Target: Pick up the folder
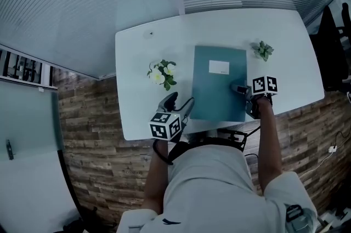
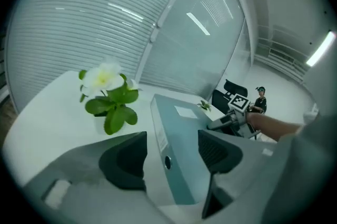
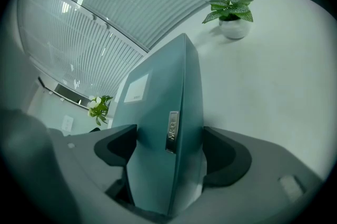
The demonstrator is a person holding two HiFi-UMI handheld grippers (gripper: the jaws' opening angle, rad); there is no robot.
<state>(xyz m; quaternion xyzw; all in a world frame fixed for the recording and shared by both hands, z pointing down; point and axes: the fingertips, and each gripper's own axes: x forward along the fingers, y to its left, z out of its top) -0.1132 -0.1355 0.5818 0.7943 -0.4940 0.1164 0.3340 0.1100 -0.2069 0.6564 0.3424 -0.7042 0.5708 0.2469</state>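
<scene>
Teal folder [image 1: 219,84], white label [image 1: 219,67], white table [image 1: 285,45], black-and-white marker cubes [image 1: 165,125], brown plank-patterned floor [image 1: 93,133]

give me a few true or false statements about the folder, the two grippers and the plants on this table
1. The right gripper is clamped on the edge of the teal folder. True.
2. The left gripper has its jaws shut. False: they stand apart at the folder's spine and do not press on it.
3. In the head view, a white-flowered plant stands left of the folder. True.
4. The folder's cover is blank. False: it bears a white label.
5. The green potted plant sits on the folder. False: it stands on the white table, beside the folder's far right corner.
</scene>
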